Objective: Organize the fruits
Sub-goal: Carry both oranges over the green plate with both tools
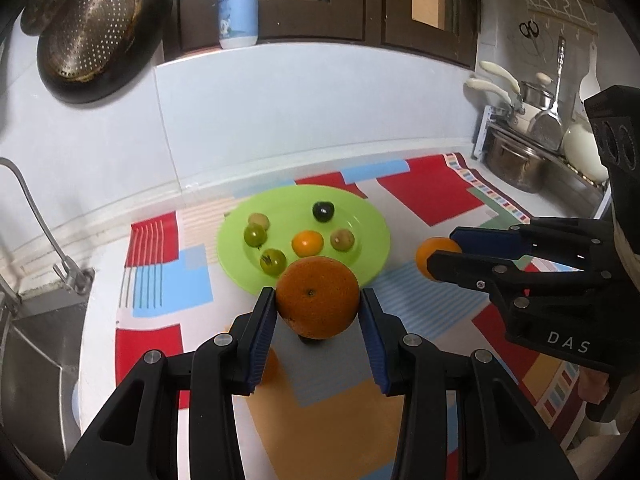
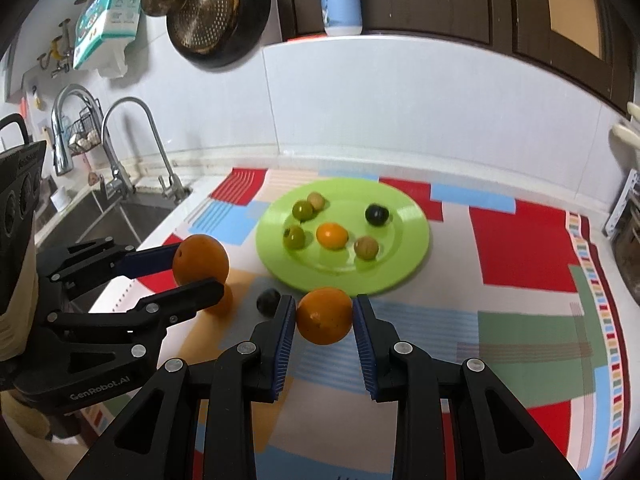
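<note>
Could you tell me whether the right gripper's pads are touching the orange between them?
Touching: the right wrist view shows both pads pressed against the orange.

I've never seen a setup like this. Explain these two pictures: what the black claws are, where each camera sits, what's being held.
The black claws are hand-held grippers, one in each of a person's hands. Each picture comes from a camera on one gripper, looking along its fingers. The left gripper holds a large orange; the right gripper holds a smaller orange. Both hover over a patterned mat, near a green plate with six small fruits. A dark fruit and another orange lie on the mat.
</note>
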Tool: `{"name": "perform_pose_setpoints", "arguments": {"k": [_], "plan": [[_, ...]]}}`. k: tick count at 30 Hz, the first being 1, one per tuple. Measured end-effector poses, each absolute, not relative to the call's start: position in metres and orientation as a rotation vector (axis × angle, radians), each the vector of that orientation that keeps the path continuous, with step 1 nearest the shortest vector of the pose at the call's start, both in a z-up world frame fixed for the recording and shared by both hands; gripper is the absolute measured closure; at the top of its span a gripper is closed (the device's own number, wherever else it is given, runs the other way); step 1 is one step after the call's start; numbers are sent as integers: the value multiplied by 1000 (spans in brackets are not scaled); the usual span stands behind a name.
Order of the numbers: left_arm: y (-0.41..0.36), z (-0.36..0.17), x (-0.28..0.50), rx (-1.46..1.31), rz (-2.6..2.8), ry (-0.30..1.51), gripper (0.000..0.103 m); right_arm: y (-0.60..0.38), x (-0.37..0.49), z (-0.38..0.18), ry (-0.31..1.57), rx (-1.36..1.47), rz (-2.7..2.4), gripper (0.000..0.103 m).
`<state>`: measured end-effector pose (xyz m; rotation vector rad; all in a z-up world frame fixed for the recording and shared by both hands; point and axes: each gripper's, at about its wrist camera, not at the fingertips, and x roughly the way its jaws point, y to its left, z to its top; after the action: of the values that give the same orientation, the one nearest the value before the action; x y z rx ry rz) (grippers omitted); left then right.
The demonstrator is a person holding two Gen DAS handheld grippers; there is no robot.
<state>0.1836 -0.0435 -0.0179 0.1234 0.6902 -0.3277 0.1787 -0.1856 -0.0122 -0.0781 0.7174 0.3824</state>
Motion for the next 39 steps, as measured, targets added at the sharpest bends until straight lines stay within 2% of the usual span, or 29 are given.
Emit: {"name": "perform_pose_setpoints", "arguments": {"k": [20, 39], "plan": [[-43, 13, 237, 128, -310, 604, 62, -181, 218, 19, 611, -67, 377, 72], [-47, 4, 310, 116, -341, 668, 62, -178, 285, 17, 626, -51, 371, 72]]}}
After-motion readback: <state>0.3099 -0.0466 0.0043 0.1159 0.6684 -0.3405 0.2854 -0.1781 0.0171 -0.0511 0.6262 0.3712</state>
